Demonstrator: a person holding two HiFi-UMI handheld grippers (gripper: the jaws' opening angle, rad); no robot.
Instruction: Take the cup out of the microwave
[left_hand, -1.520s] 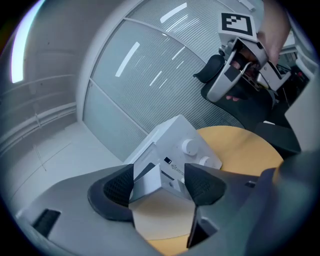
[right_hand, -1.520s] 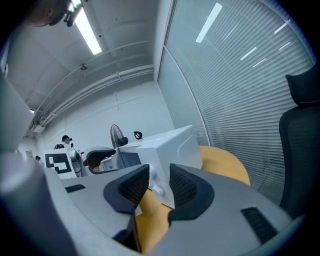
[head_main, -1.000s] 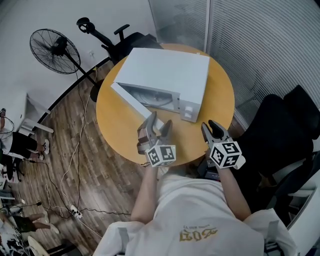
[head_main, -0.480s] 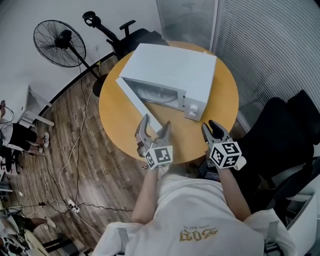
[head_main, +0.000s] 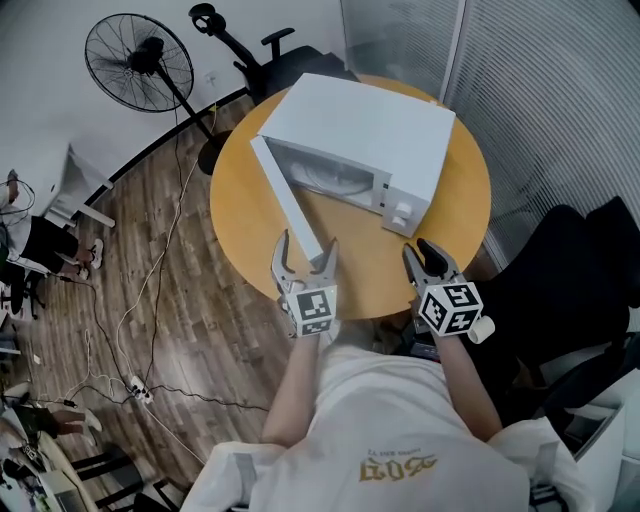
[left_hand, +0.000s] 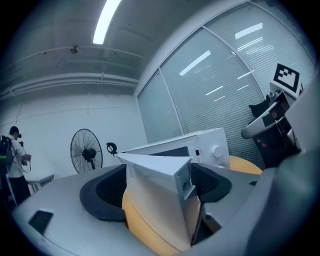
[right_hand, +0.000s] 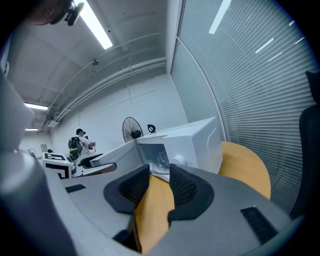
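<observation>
A white microwave (head_main: 360, 125) stands on the round yellow table (head_main: 450, 230), its door (head_main: 290, 205) swung open toward me. In the right gripper view a clear cup (right_hand: 160, 159) shows dimly inside the cavity. My left gripper (head_main: 306, 245) is at the door's free end. Its jaws are opening, and the door's edge (left_hand: 155, 200) stands between the pads, which no longer press on it. My right gripper (head_main: 420, 250) hovers over the table's near edge, right of the door. Its jaws stand partly apart with only tabletop between them (right_hand: 160, 187).
A standing fan (head_main: 140, 60) and a black office chair (head_main: 290, 55) are beyond the table. A second black chair (head_main: 590, 250) sits close on the right. Cables (head_main: 130, 330) trail over the wooden floor at left. Glass walls with blinds close off the far right.
The left gripper has rolled level and spread its jaws wide off the door's edge. The door has swung further out. The right gripper has shifted only slightly.
</observation>
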